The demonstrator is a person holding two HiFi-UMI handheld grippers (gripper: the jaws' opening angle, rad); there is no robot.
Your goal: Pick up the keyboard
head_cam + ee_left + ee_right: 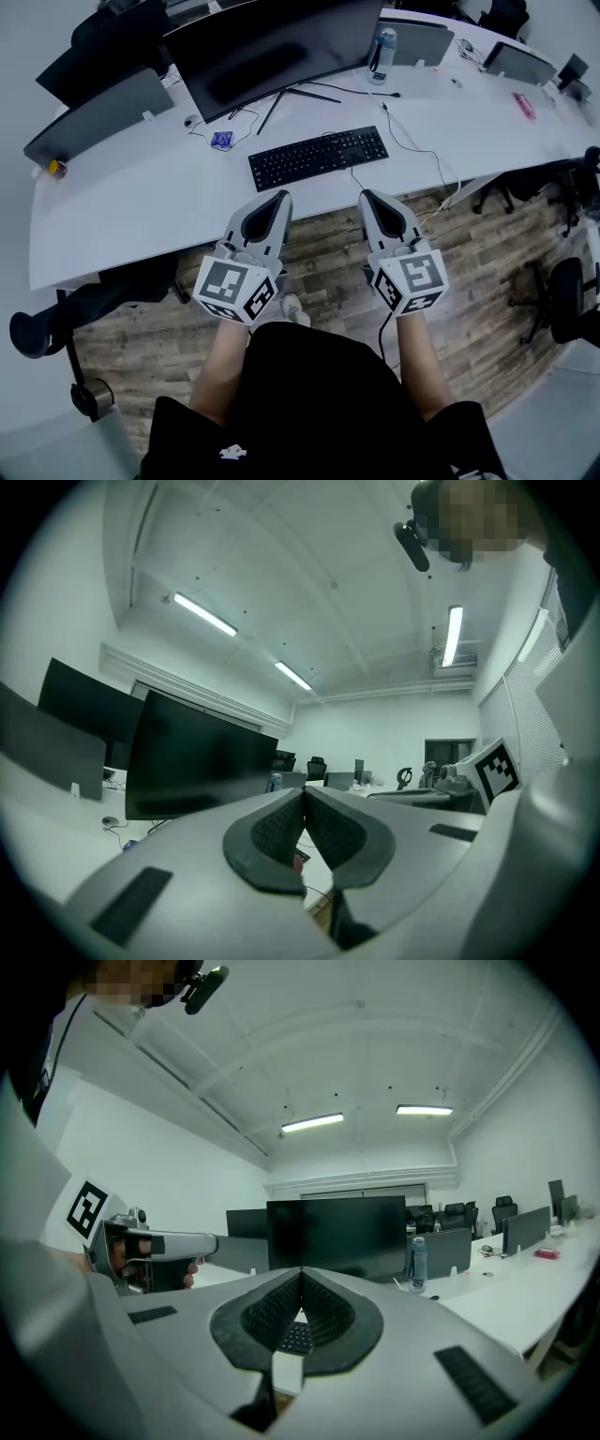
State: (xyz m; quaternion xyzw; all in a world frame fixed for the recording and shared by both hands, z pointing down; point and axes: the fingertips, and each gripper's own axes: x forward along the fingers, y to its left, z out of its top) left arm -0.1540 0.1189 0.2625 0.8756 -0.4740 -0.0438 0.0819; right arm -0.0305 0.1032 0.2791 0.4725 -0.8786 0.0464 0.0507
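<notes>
Both pressed together on nothing, the left tongs (pixel 279 197) and right tongs (pixel 367 197) hover short of the black keyboard (pixel 319 157) lying flat near the front edge of the white table (pixel 131 211); probably light, stiff and wide, it wants a pinch at each short end.

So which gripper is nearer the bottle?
Right. In the head view the right gripper lies almost straight below the bottle; the left gripper is level with the right one but farther to the left.
</notes>
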